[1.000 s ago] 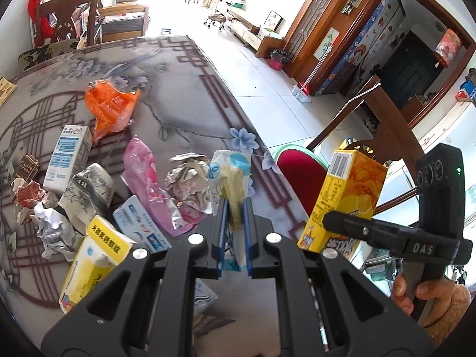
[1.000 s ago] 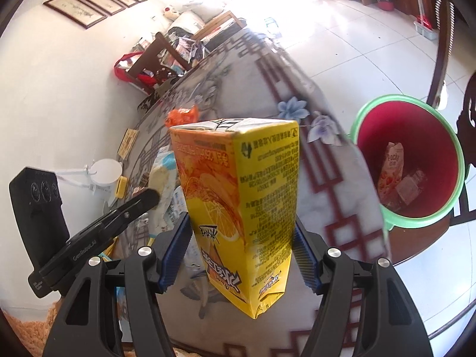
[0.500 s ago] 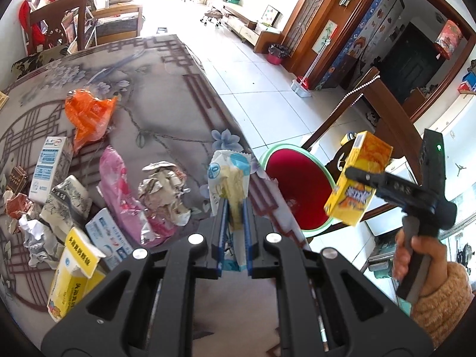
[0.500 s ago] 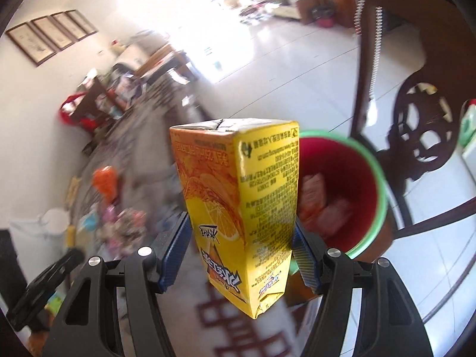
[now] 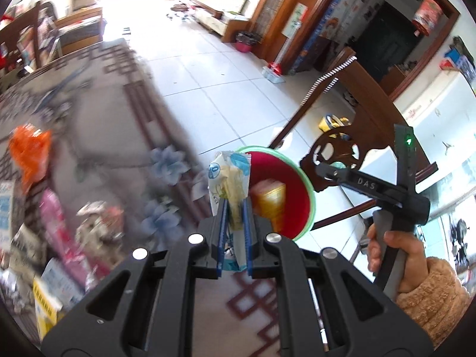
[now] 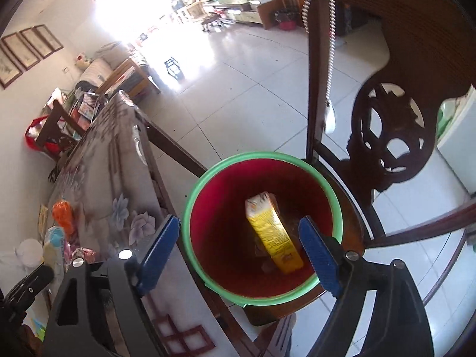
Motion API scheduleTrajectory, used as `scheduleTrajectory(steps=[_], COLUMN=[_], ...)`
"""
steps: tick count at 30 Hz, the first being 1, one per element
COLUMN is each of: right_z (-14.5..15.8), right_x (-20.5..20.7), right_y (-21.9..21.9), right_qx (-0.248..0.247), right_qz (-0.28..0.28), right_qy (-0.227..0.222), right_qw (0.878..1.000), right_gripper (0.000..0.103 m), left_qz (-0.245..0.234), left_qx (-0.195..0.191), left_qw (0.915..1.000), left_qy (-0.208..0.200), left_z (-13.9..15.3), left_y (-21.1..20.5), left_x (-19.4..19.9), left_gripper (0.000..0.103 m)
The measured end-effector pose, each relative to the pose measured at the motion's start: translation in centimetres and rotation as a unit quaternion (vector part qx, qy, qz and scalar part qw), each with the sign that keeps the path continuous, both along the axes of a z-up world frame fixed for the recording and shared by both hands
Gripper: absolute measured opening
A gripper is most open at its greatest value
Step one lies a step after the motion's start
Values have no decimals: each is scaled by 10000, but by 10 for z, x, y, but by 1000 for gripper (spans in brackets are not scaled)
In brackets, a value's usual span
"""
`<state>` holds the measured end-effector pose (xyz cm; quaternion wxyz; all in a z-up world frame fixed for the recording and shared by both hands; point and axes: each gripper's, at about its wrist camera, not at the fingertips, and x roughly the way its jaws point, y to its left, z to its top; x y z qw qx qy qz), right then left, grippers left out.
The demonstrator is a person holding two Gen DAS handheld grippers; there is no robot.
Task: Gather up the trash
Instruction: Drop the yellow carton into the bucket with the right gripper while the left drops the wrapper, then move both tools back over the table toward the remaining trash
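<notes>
Orange crinkled plastic wrapper [image 5: 28,151] lies at the far left of the patterned tabletop [image 5: 119,119], with a pink plastic wrapper [image 5: 59,235], a crumpled foil-and-paper wad [image 5: 95,226] and a yellow-and-white small carton [image 5: 44,306] nearer the camera; motion blur makes their print unreadable. At the table's edge the left gripper [image 5: 233,217] is clenched on a white, blue and pale-yellow snack wrapper [image 5: 229,184], which stands upright between the blue pads; a round blue mark shows on it, its writing too small to read. Just beyond stands the red plastic bucket with a green rim [image 6: 190,208], set on the seat of a dark carved wooden chair [image 6: 392,136]. Inside it the yellow-orange juice carton [image 6: 272,233] leans on end against the wall, small black print down its side, illegible. Other scraps beneath it are too dark to make out. The right gripper [image 6: 238,247] hangs over the bucket's mouth, its jaws having just been opening, spread wide with nothing between them. On its side bar the letters "DAS" [image 5: 367,183] can be read, and a green light glows above; a hand in a fuzzy tan sleeve [image 5: 395,255] grips the handle. A second ago the carton was pinched in those pads beside the table; it is now released into the bucket, and the left gripper's view has swung from the litter toward the bucket.
</notes>
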<state>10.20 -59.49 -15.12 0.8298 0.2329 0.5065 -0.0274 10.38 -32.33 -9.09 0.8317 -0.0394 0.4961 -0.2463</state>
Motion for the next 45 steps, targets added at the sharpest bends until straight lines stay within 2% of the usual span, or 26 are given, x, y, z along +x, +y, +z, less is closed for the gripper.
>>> scheduleTrajectory(steps=[5,11,12,14,15,18,23,28,34,40,45], right_z=[5,9,9,11,13,20,28,34,39,34,27], right_x=[-15,-33,-35,-41,-44,-52,-58,-58,-61,-67,-76], right_y=[-6,-13,-14,-13,-12,-4,19,55,114,185,257], right_qx=[-65,-77,-89,-99,-106,-174,-245,-201,-233,-284,-291], right_qz=[-49,-198,-215,-238,-238,-182,33,362,932,1569,2301], right_qy=[47,99,95,86,92,64,14,-51,-97,21,156], right_qw=[10000,9997,9997,9996,9996,9997,9997,9991,9953,9872,9726], right_gripper=[80,80,80,80,80,80,80,80,80,81,81], left_qz=[-473,-954,-995,-1006,-892,-743,-540,-192,365,1225,1829], left_qx=[-164,-135,-154,-165,-180,-385,-188,-20,229,402,559], left_qw=[9986,9953,9948,9947,9958,9965,9982,9990,9984,9915,9815], left_qy=[166,132,133,158,127,52,-186,-415,-366,-152,19], left_z=[-14,-22,-23,-25,-25,-18,-7,7,4,-6,-15], left_y=[-41,-82,-85,-90,-88,-75,-44,5,78,168,240], left_x=[19,29,30,33,34,30,12,-21,-51,-77,-104], left_gripper=[9,9,14,51,75,75,75,75,75,75,75])
